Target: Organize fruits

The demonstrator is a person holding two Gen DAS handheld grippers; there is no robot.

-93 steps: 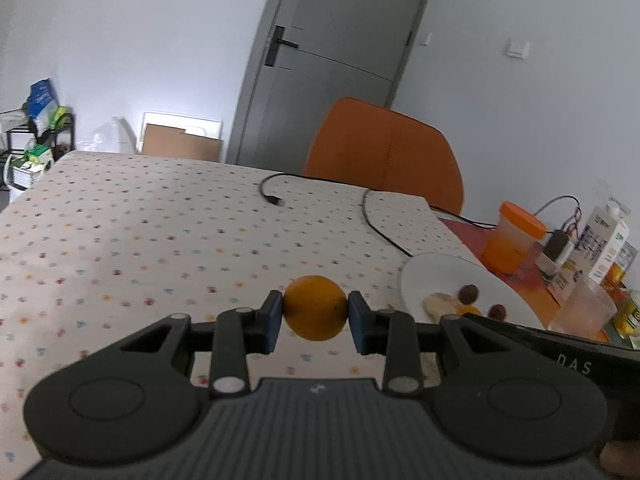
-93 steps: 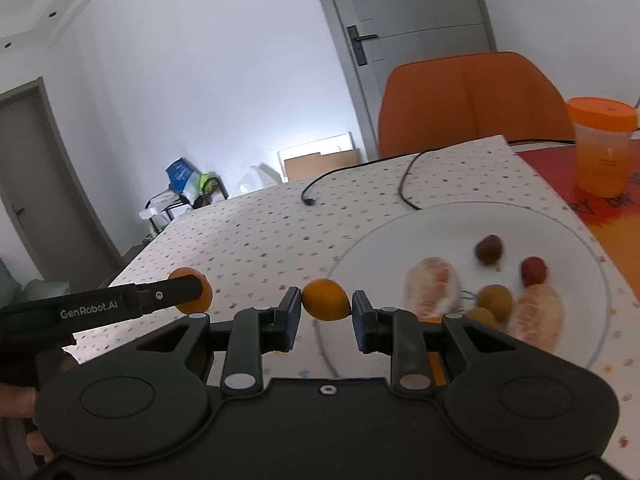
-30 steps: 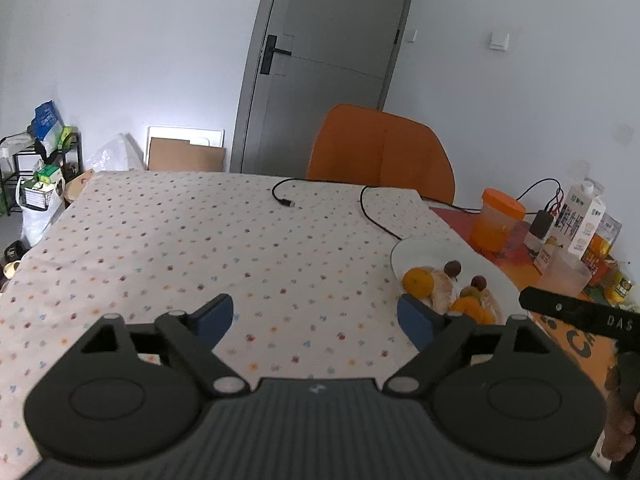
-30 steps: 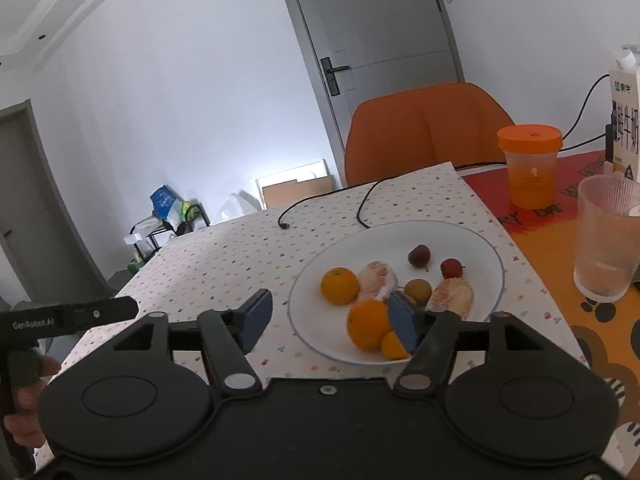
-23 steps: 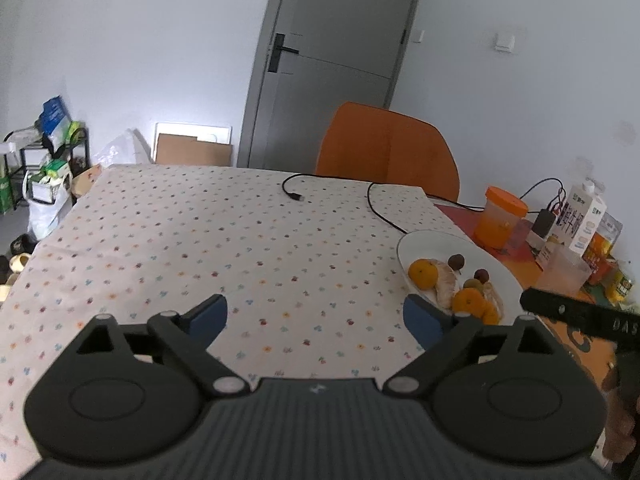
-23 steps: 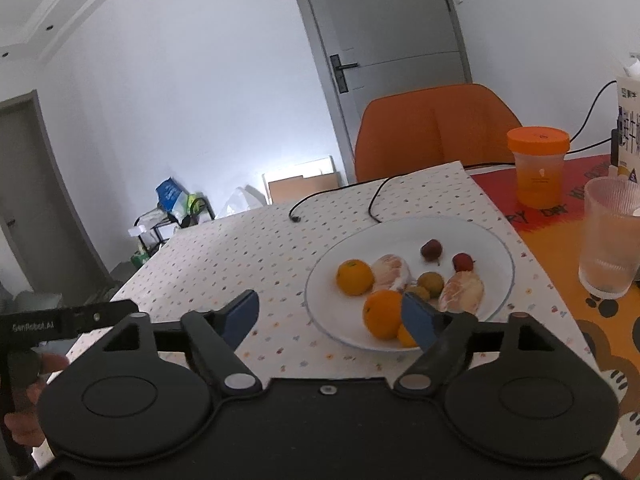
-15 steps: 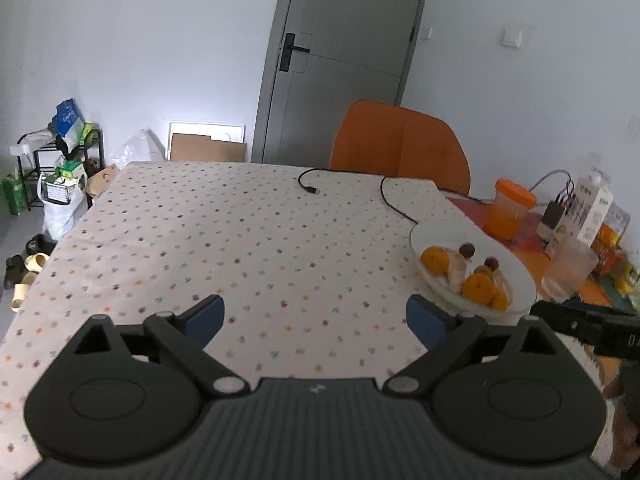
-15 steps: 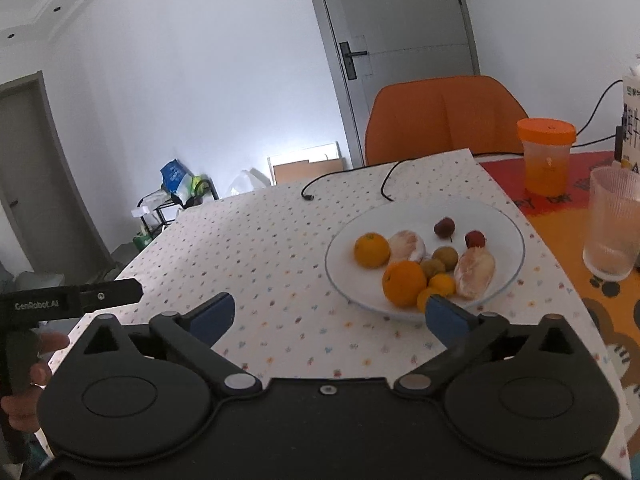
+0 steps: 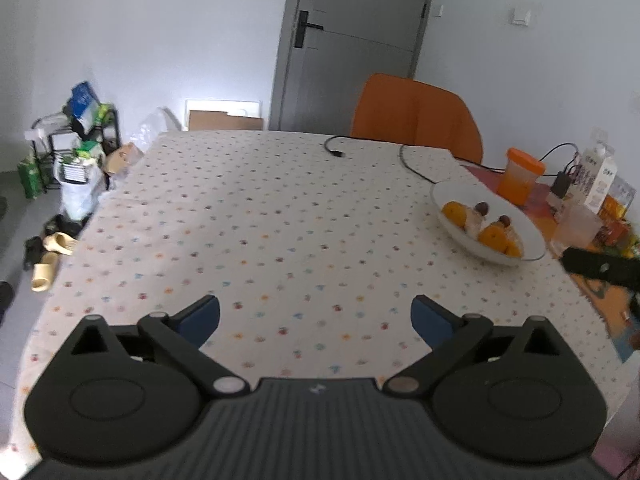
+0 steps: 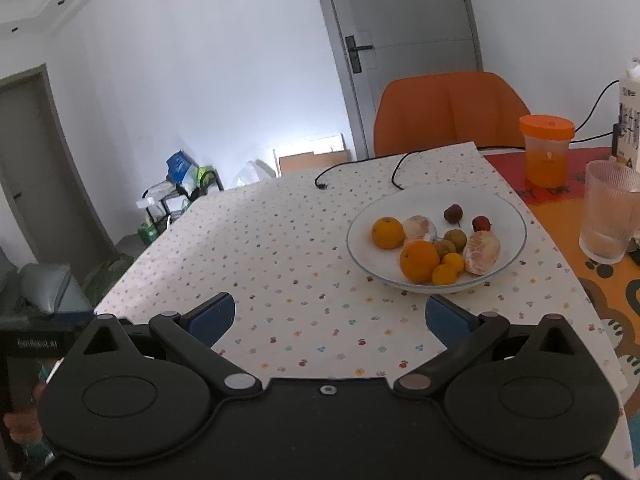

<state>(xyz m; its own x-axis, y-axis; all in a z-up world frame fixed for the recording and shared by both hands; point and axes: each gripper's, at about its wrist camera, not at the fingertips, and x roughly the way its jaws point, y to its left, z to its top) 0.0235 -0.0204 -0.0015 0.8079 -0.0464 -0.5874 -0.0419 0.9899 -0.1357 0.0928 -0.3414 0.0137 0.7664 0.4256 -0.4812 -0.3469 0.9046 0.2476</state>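
Observation:
A white plate [image 10: 516, 216] on the dotted tablecloth holds two oranges [image 10: 419, 261], a smaller orange fruit [image 10: 444, 274], two peeled citrus pieces [image 10: 482, 252] and several small red and brown fruits [image 10: 453, 213]. My right gripper [image 10: 328, 312] is open and empty, hanging over the cloth just short of the plate's near rim. In the left wrist view the plate [image 9: 452, 192] lies far off to the right. My left gripper [image 9: 316, 312] has its jaws opening wide over bare cloth, with nothing between them.
A ribbed glass [image 10: 608, 212], an orange-lidded cup [image 10: 546, 152] and a milk carton [image 9: 598, 176] stand right of the plate on a red-orange mat. A black cable [image 10: 360, 168] lies behind it, before an orange chair [image 10: 444, 108]. The table's left edge [image 9: 92, 220] drops to floor clutter.
Both grippers have let their oranges go onto the plate and drawn back from it. Their jaws have spread wide, and the plate looks smaller and farther off.

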